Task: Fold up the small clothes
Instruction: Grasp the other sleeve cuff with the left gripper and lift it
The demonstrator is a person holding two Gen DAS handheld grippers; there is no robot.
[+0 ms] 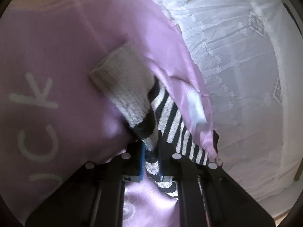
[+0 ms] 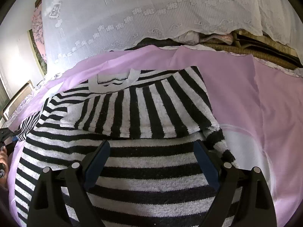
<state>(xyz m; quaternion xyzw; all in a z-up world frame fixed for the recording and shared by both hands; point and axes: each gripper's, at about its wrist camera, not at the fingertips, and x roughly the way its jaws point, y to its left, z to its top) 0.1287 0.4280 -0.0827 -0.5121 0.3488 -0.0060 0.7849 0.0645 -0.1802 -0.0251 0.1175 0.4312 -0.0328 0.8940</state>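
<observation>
Sleeve cuff of the striped top sits pinched in my left hand-held gripper, lifted so I can fold it inward. Right hand-held gripper hovers spread over the body, lying on the lilac sheet.

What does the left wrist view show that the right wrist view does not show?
Only the left wrist view: the left gripper shut on a striped sleeve with a plain ribbed cuff, and white letters on the cloth.

Only the right wrist view: the open right gripper above the partly folded striped sweater.

Both: the purple sheet and the white lace curtain.
</observation>
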